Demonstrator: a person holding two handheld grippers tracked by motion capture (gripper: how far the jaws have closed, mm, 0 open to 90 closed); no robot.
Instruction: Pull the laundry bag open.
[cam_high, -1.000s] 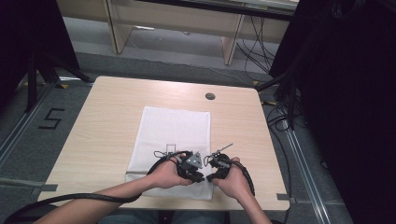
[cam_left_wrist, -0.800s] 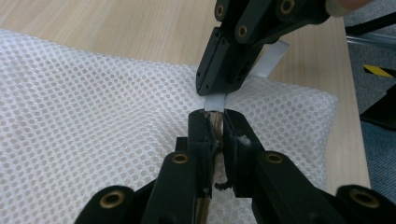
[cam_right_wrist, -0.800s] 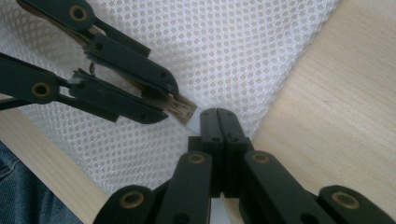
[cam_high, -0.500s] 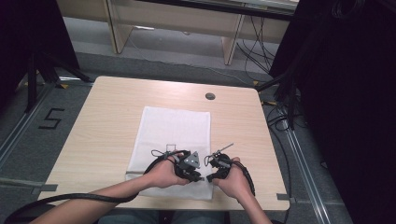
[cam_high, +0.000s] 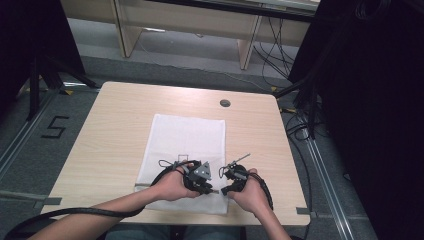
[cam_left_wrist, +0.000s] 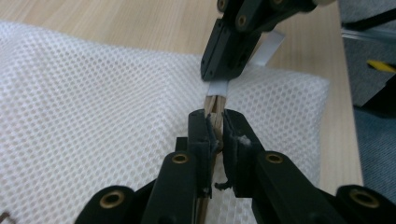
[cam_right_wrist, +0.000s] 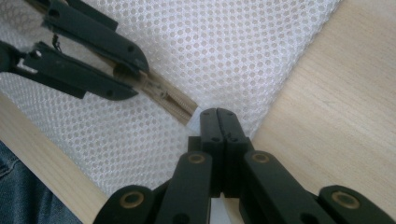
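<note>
A white mesh bag (cam_high: 186, 142) lies flat in the middle of the wooden table (cam_high: 115, 135). A beige zipper (cam_right_wrist: 164, 96) runs along its near edge. My left gripper (cam_left_wrist: 215, 117) is shut on that zipper (cam_left_wrist: 211, 101), seen from above at the bag's near edge (cam_high: 202, 181). My right gripper (cam_right_wrist: 217, 113) is shut on a small white tab (cam_left_wrist: 217, 87) at the zipper's end, close to the bag's near right corner (cam_high: 230, 182). The two grippers' tips sit a short way apart along the zipper line, each held in a hand.
A round cable hole (cam_high: 225, 103) sits near the table's far edge. Bare wood runs on both sides of the bag. Black cables (cam_high: 75, 212) trail off the near edge. The floor at left carries a painted 5 (cam_high: 54, 127).
</note>
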